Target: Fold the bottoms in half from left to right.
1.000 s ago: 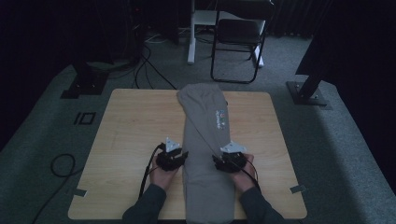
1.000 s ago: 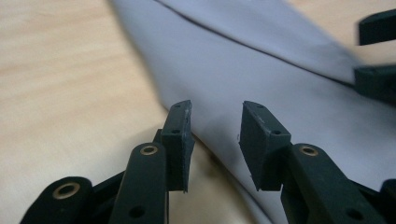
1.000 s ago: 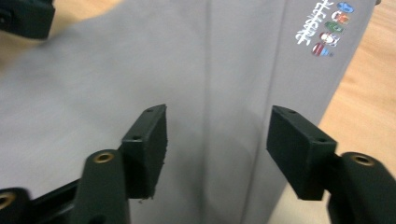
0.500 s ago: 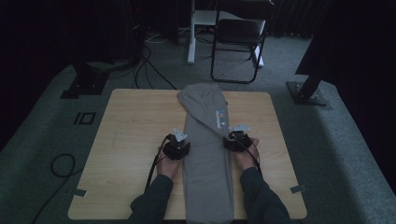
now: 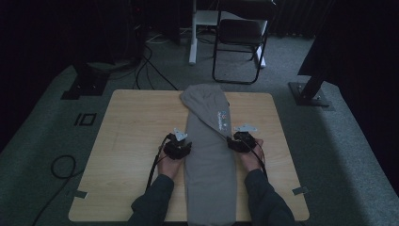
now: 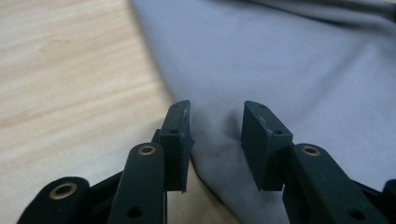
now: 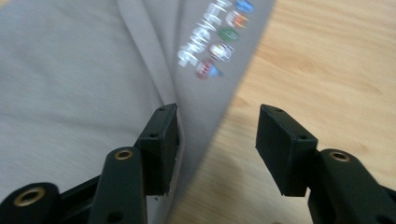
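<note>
The left gripper (image 6: 215,135) sits at the near left edge of the grey shirt (image 5: 209,155). Its jaws are apart and have just been opening a bit. The cloth edge lies between them, but they do not pinch it. The right gripper (image 7: 217,140) sits at the right edge, beside the colored print (image 7: 217,37). Its jaws have just been closing, yet they are apart too, one over cloth and one over wood. I think each gripper waits at an edge so both sides can be picked up together. The shirt lies folded into a long strip down the middle of the wooden table (image 5: 136,122), so it is easy to fold again. Farther back stands a chair (image 5: 240,33).
</note>
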`<action>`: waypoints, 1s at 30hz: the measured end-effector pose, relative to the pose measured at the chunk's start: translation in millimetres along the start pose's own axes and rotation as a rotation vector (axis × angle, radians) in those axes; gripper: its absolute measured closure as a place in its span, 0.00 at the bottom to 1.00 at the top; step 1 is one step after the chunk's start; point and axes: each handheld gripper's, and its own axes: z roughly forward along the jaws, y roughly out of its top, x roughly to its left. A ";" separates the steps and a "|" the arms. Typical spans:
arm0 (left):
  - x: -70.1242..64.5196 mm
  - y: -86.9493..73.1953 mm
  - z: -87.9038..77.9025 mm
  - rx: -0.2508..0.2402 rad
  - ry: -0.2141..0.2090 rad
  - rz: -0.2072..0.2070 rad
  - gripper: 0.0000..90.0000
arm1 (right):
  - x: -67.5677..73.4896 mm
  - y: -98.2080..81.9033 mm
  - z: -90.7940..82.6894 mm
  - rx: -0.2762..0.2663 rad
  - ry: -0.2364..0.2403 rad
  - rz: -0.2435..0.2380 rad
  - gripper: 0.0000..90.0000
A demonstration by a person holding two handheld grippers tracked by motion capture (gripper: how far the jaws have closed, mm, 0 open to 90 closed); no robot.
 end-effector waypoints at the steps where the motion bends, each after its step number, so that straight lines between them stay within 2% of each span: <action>1: 1.2 3.0 1.2 0.003 0.005 0.003 0.69 | 2.1 2.2 1.6 -0.001 0.008 -0.017 0.54; 5: 5.1 15.4 10.1 0.007 0.029 -0.008 0.68 | 13.4 8.9 11.9 0.003 0.055 -0.052 0.53; 6: 6.2 18.2 13.1 0.013 0.036 -0.013 0.68 | 16.1 10.1 15.6 0.007 0.055 -0.067 0.53; 8: 8.4 21.9 18.8 0.026 0.051 -0.028 0.69 | 18.7 12.6 23.4 0.028 0.024 -0.076 0.58; 10: 10.3 21.8 24.2 0.047 0.055 -0.039 0.76 | 13.9 14.5 28.5 0.038 0.016 -0.029 0.66; 12: 11.9 17.9 26.5 0.031 0.027 -0.053 0.85 | 7.9 15.1 30.7 0.047 0.016 0.007 0.80; 14: 11.0 16.4 25.4 0.028 0.025 -0.060 0.91 | 4.3 13.8 31.7 0.060 0.024 0.004 0.88; 16: 8.7 15.2 23.8 0.029 0.040 -0.040 0.93 | 3.2 12.3 30.1 0.062 0.019 -0.013 0.95; 21: 9.6 5.5 12.2 0.032 0.031 -0.049 0.93 | 2.5 6.0 23.0 0.064 0.031 -0.025 0.97; 23: 8.8 -2.1 3.9 0.029 0.030 -0.037 0.93 | 4.7 2.0 17.9 0.066 0.044 -0.029 0.97; 30: 5.1 -32.0 -31.8 0.041 0.000 -0.043 0.92 | 26.5 -24.9 -13.4 0.049 0.115 -0.078 0.93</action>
